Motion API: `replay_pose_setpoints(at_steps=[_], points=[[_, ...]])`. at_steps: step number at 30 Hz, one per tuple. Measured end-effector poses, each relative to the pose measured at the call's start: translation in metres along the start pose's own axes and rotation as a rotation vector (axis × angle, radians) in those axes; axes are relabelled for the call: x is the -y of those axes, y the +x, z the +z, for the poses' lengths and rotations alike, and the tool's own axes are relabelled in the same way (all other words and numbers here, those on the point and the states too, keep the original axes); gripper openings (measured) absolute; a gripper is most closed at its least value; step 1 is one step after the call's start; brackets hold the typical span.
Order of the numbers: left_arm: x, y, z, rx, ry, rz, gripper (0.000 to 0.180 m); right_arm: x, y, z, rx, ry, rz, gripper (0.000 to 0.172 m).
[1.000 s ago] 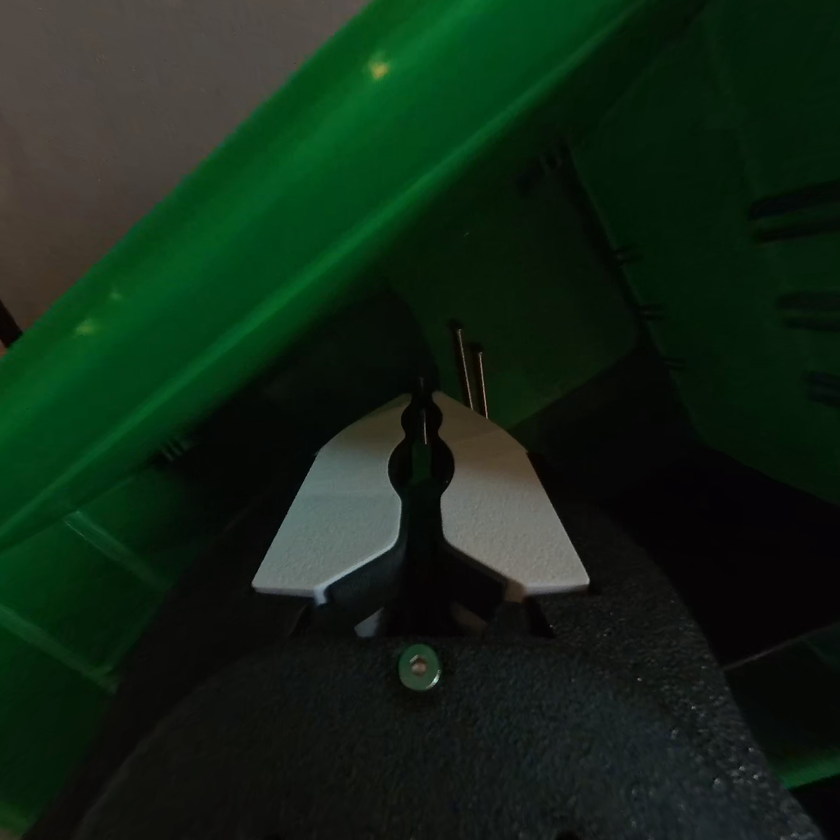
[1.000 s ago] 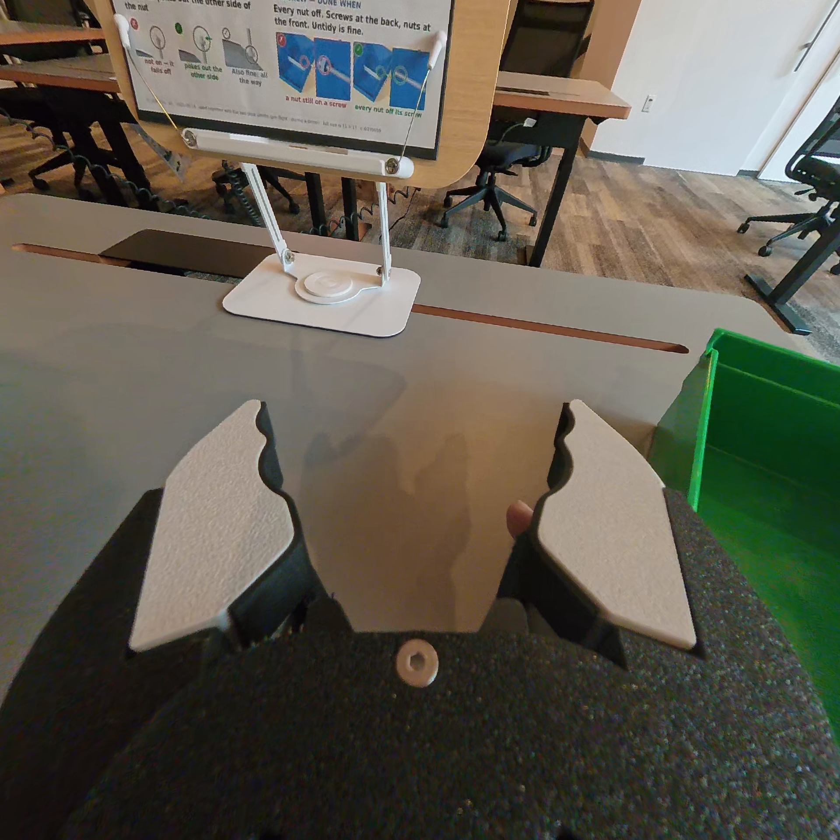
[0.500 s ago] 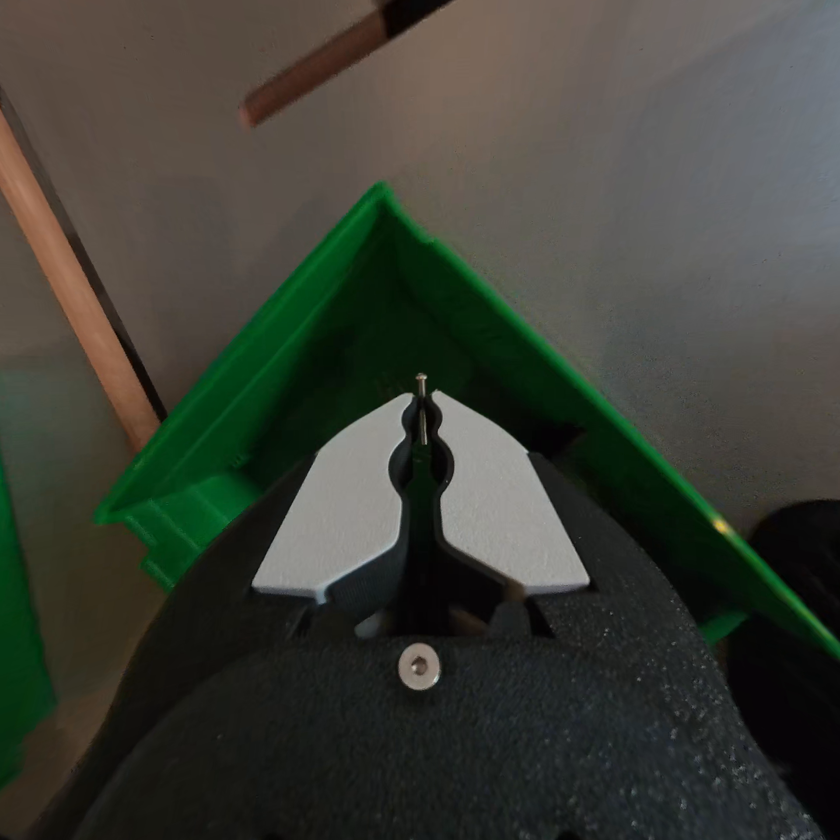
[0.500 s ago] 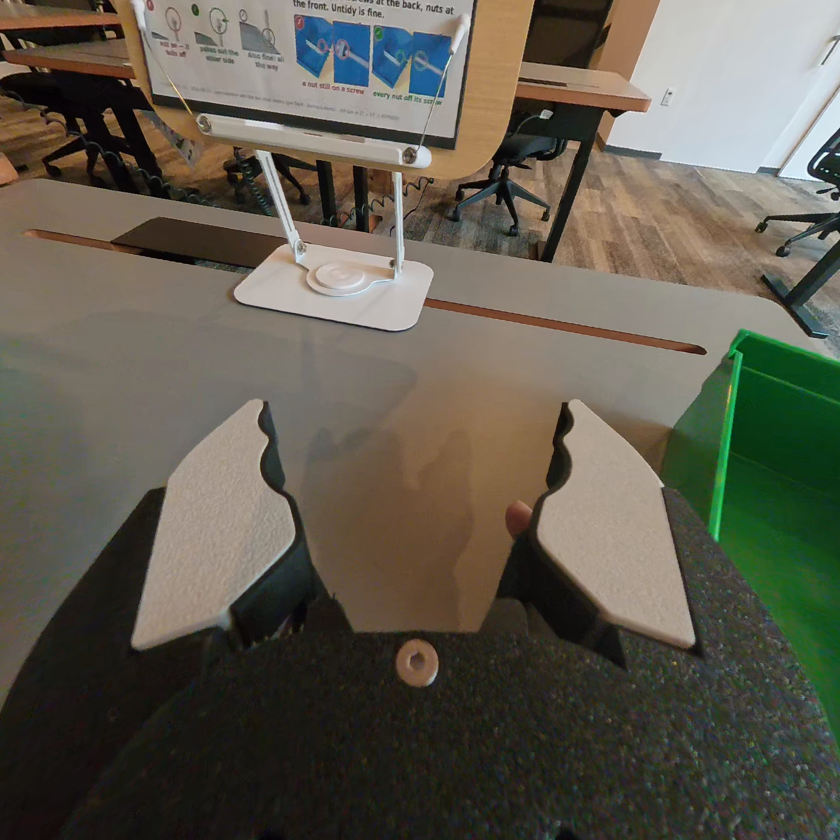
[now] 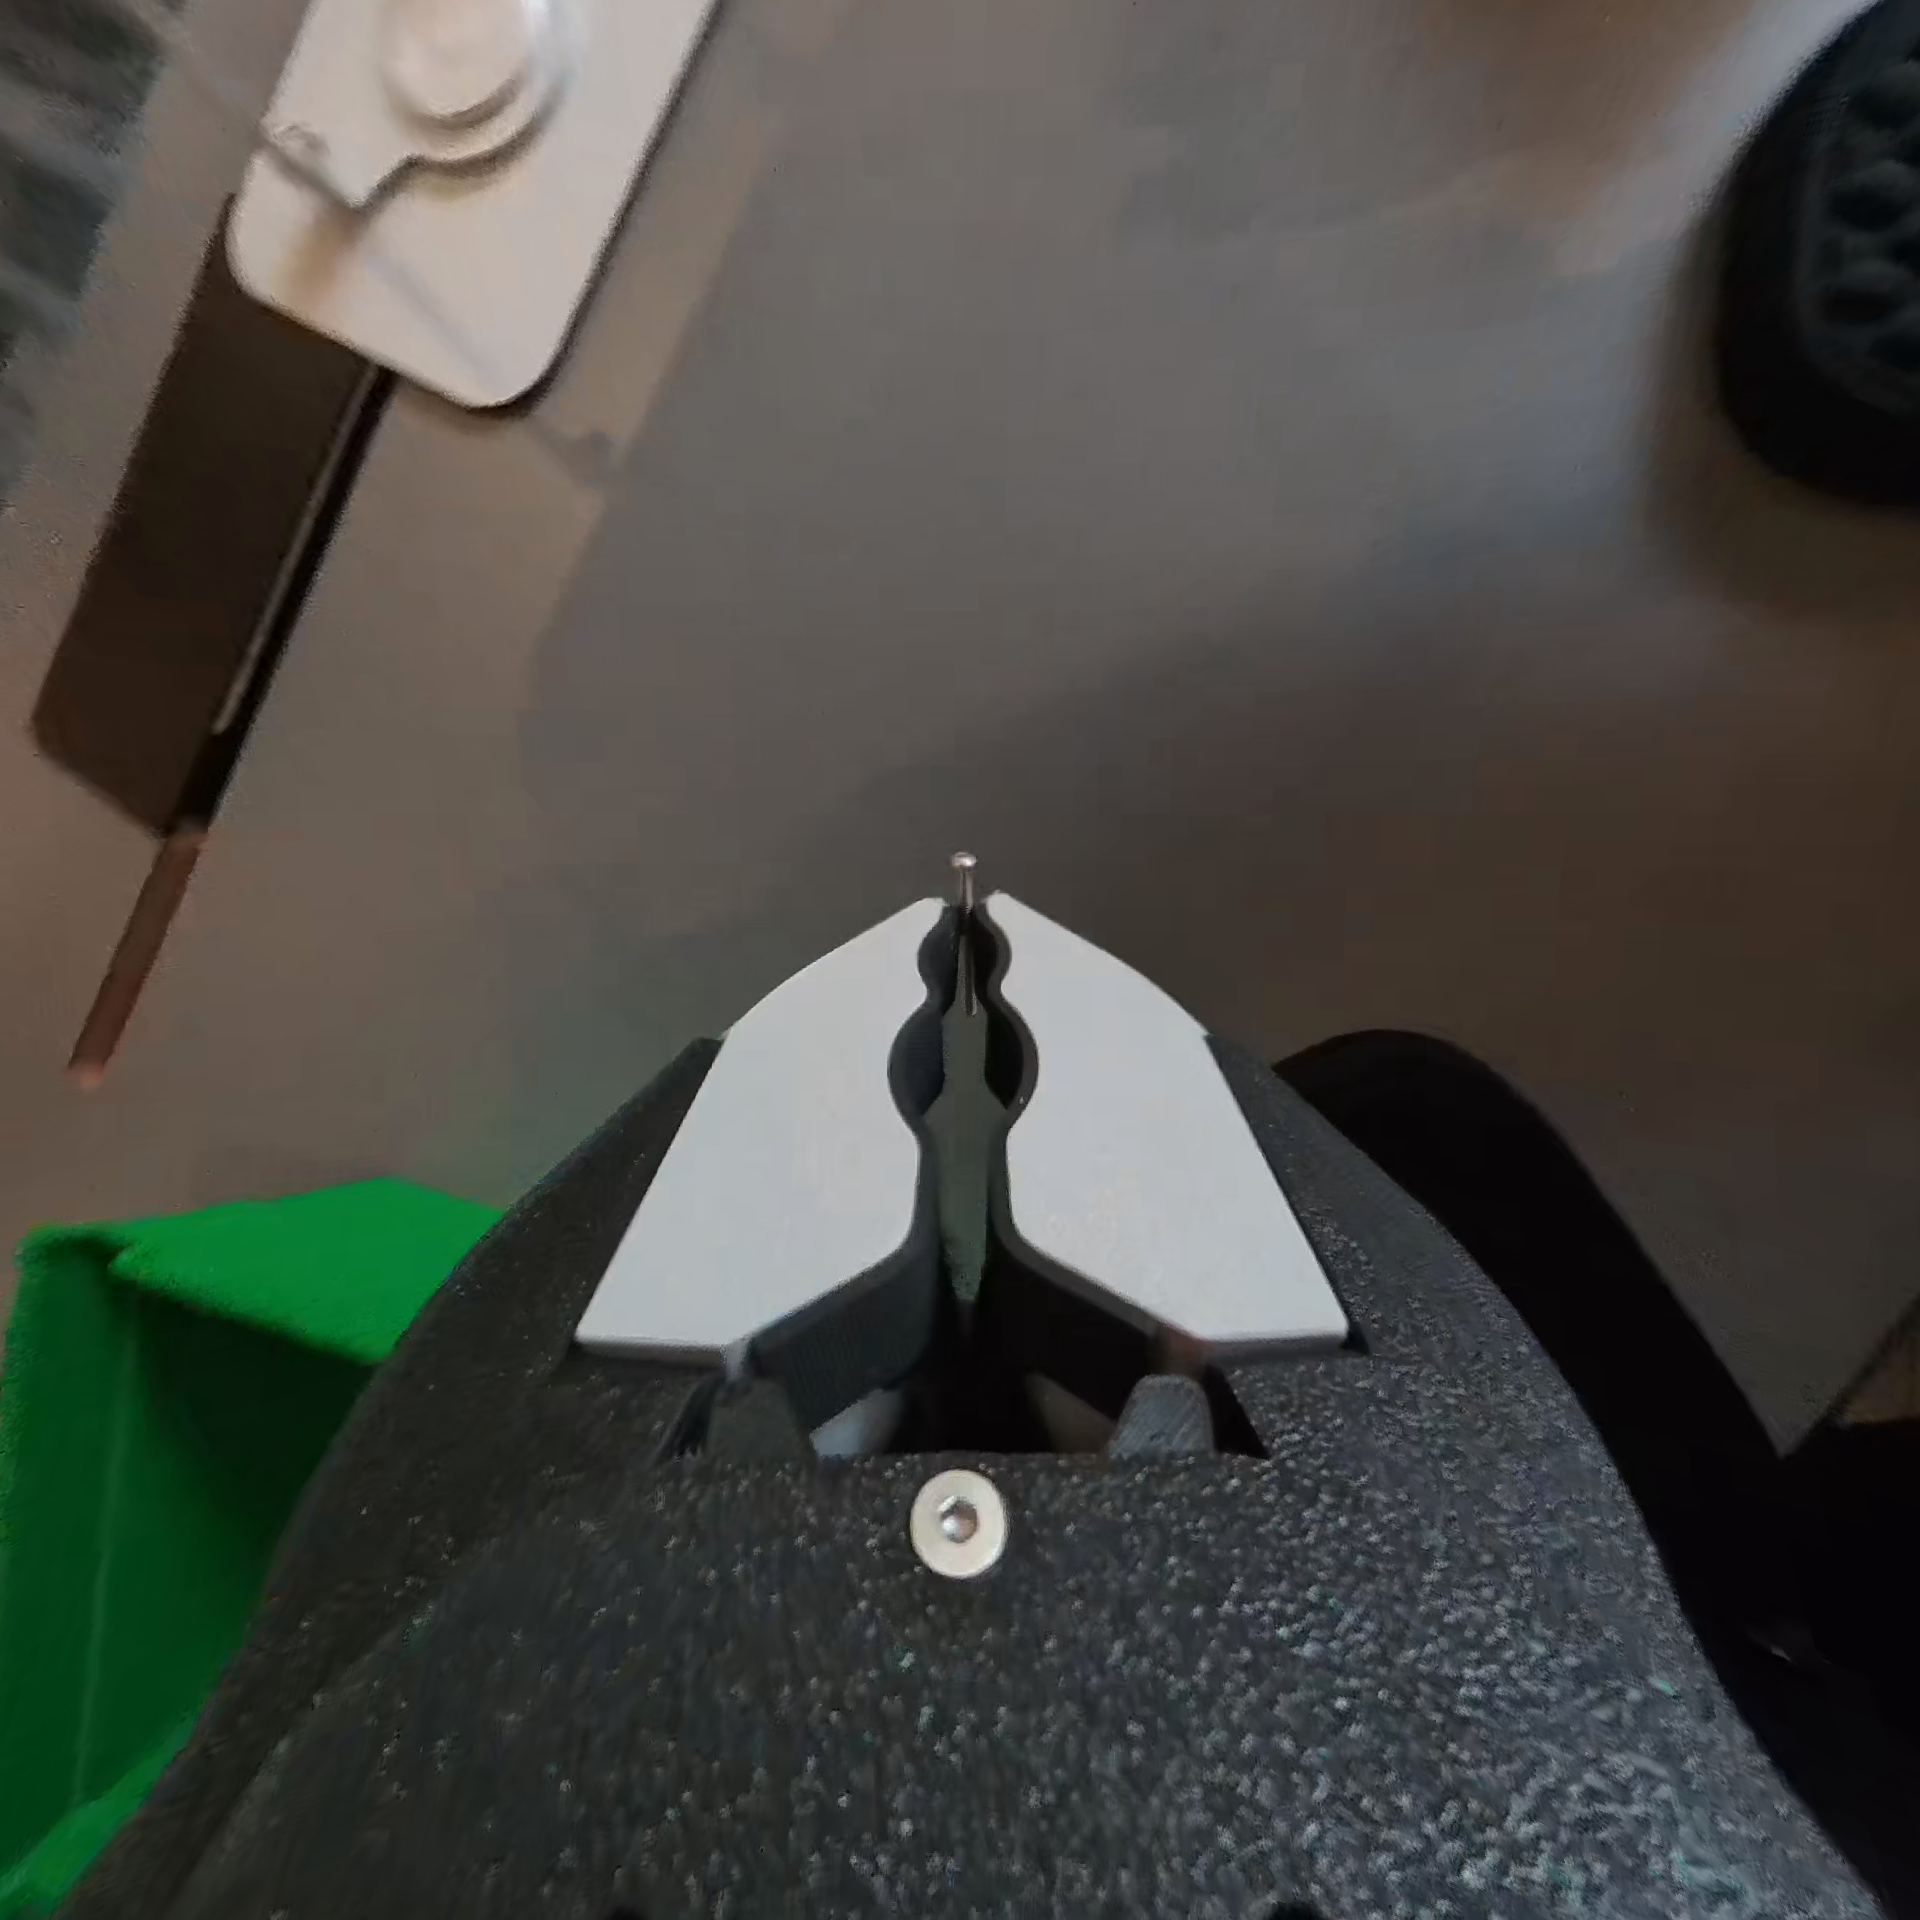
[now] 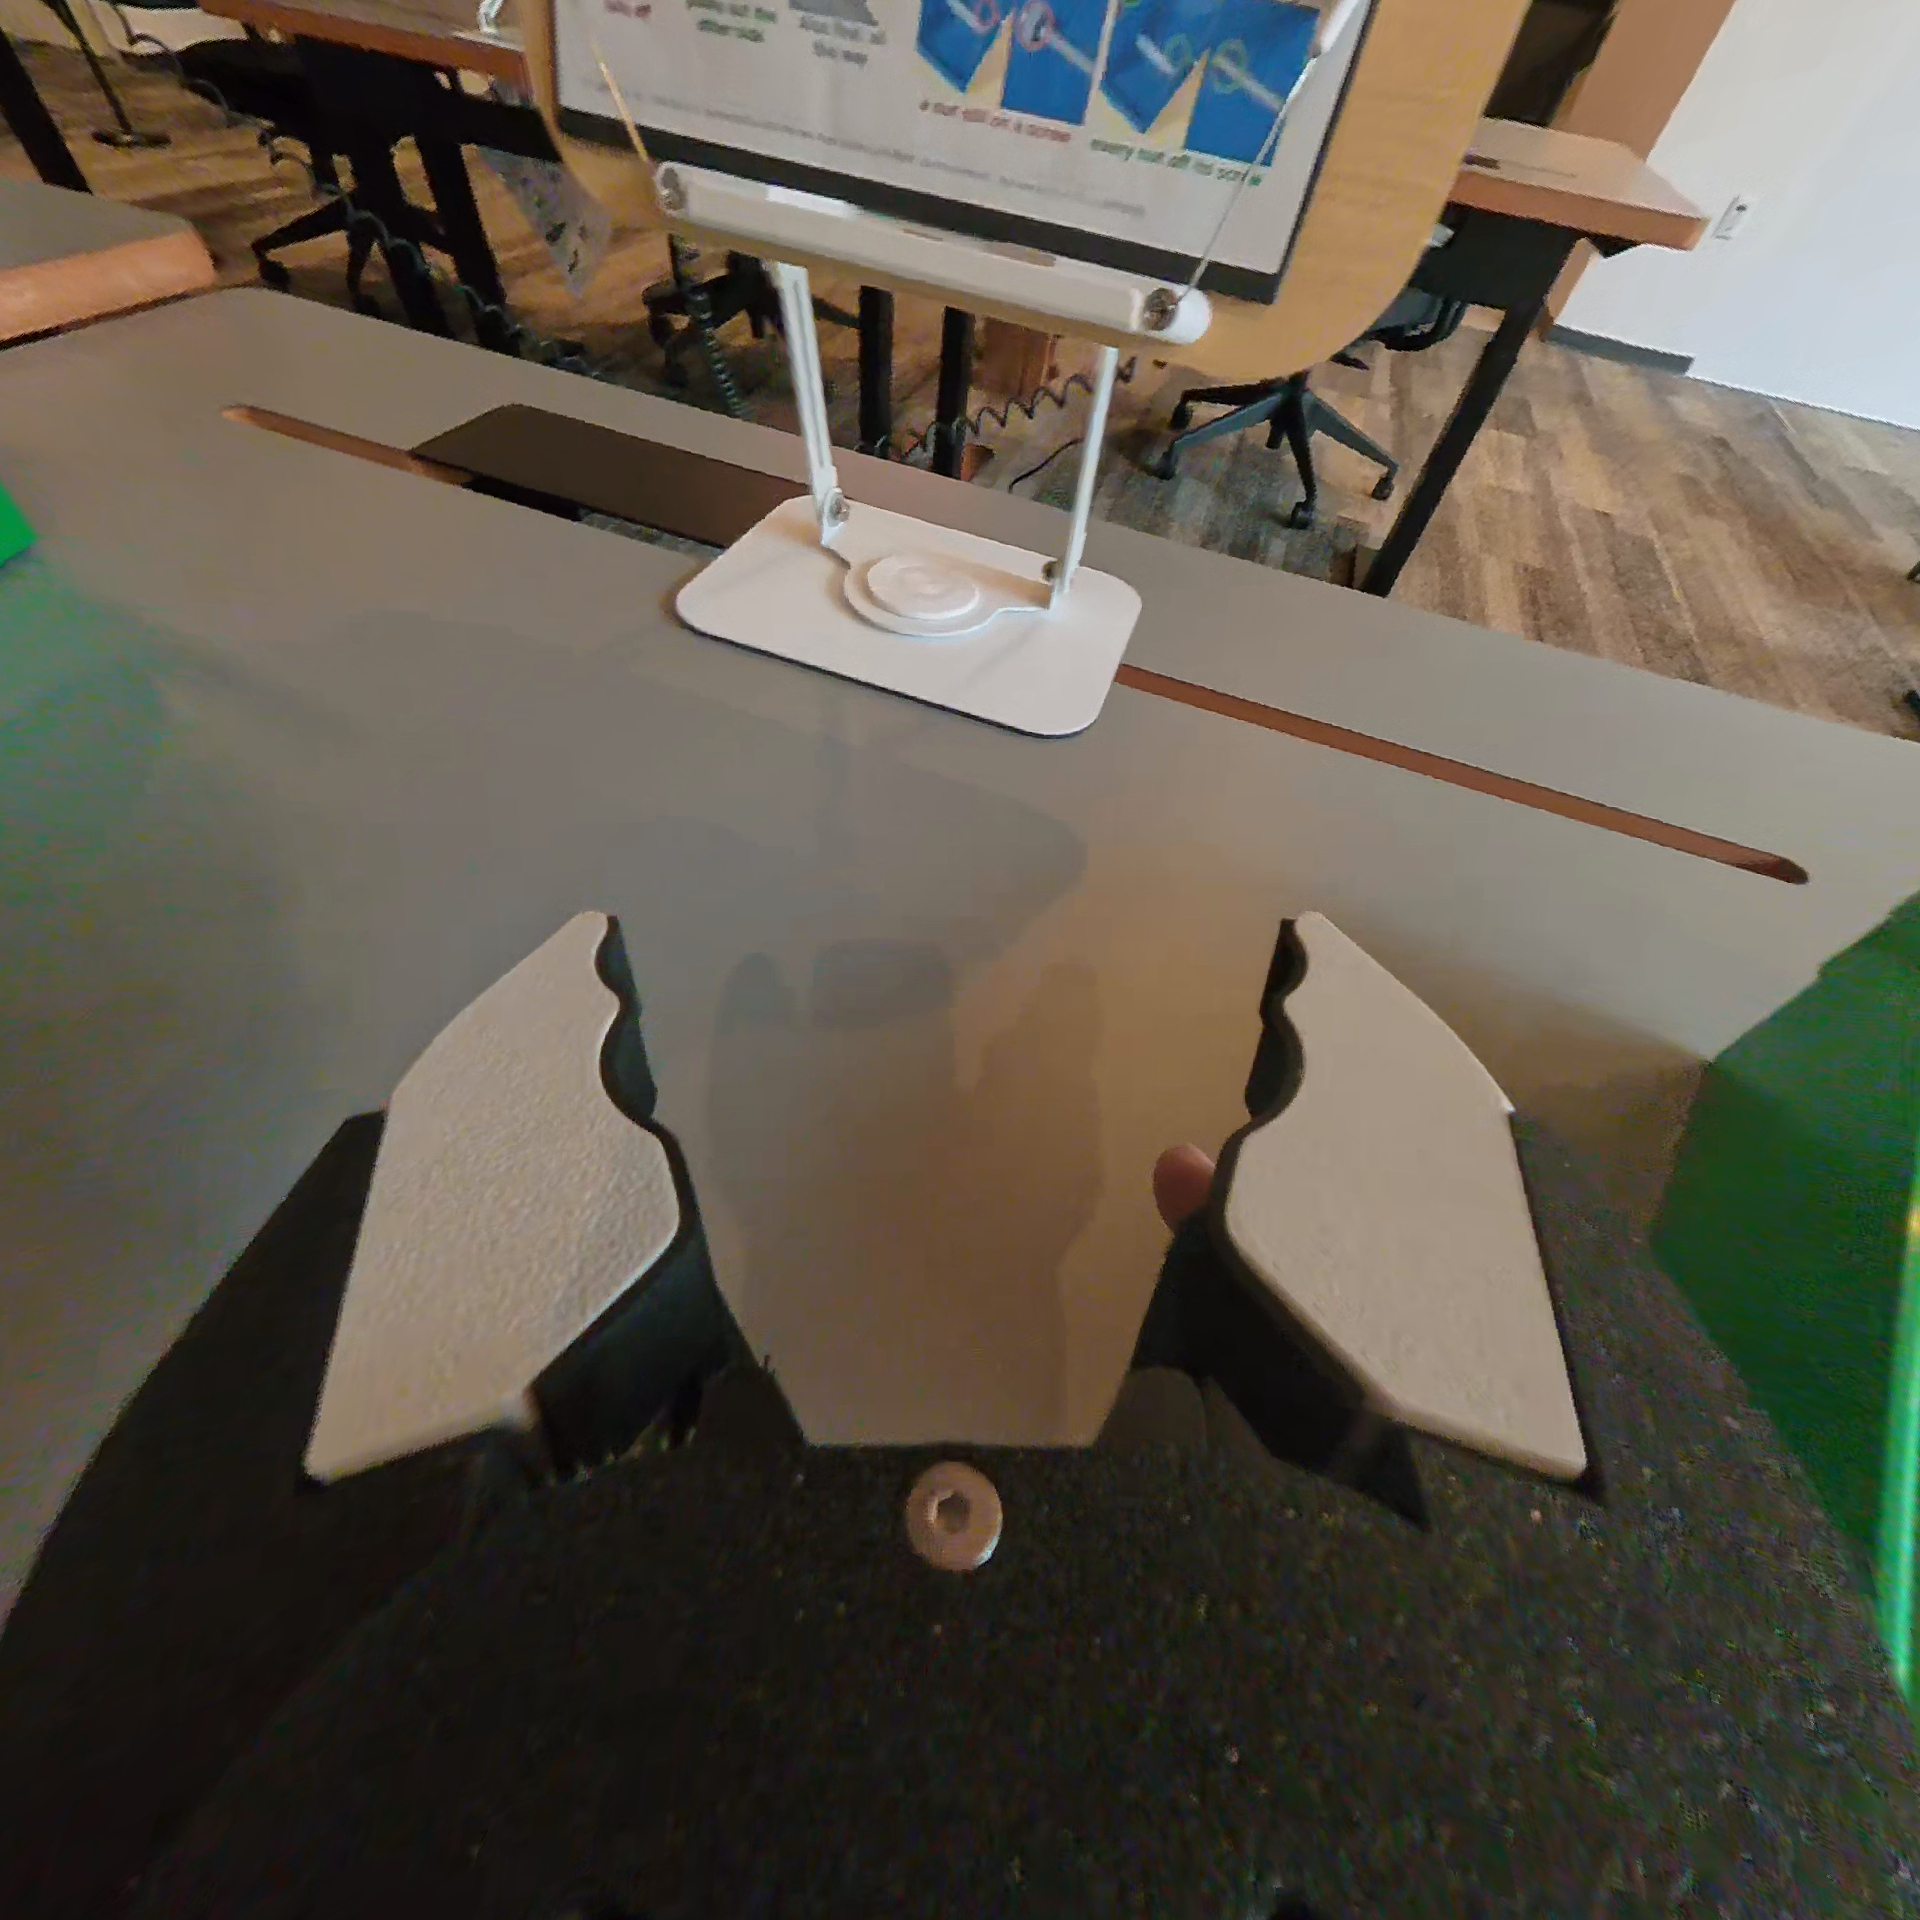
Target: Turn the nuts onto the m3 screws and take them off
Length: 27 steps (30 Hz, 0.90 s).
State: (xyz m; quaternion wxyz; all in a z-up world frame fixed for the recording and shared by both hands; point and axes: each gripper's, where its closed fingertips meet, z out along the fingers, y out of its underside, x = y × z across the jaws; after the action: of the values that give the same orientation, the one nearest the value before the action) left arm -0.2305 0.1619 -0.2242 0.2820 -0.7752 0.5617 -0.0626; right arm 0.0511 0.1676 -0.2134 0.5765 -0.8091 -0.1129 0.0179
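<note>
Left hand-held gripper (image 5: 966,906): fingers together, clamped on 1 thin metal screw (image 5: 964,875). Screw's long axis runs along the fingers; its head pokes just past the tips, pointing forward over the grey counter (image 5: 1143,520).

Right hand-held gripper (image 6: 945,935): fingers wide apart, nothing between them, counter below. No nut visible in either view.

Green bin (image 5: 187,1382) sits behind-left of the left gripper; another green bin (image 6: 1808,1195) lies right of the right gripper, the likelier nut source.
</note>
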Motion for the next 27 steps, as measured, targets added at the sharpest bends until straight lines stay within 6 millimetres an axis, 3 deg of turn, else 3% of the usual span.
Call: replay_pose_setpoints(at_steps=[1, 6, 12, 16, 27], points=[[0.003, 0.014, 0.006, -0.030, 0.003, 0.024, 0.002, -0.001, -0.004, 0.001, 0.011, -0.005, -0.009, 0.113], [0.001, 0.077, 0.038, -0.206, -0.040, 0.165, 0.002, -0.005, -0.020, 0.008, 0.055, -0.031, -0.047, 0.113], [-0.014, 0.118, 0.061, -0.368, -0.094, 0.401, 0.002, -0.012, -0.031, 0.014, 0.090, -0.057, -0.071, 0.113], [-0.025, 0.128, 0.068, -0.409, -0.154, 0.529, 0.002, -0.015, -0.033, 0.016, 0.098, -0.071, -0.077, 0.113], [-0.041, 0.131, 0.076, -0.455, -0.257, 0.619, 0.003, -0.019, -0.034, 0.017, 0.099, -0.082, -0.085, 0.113]])
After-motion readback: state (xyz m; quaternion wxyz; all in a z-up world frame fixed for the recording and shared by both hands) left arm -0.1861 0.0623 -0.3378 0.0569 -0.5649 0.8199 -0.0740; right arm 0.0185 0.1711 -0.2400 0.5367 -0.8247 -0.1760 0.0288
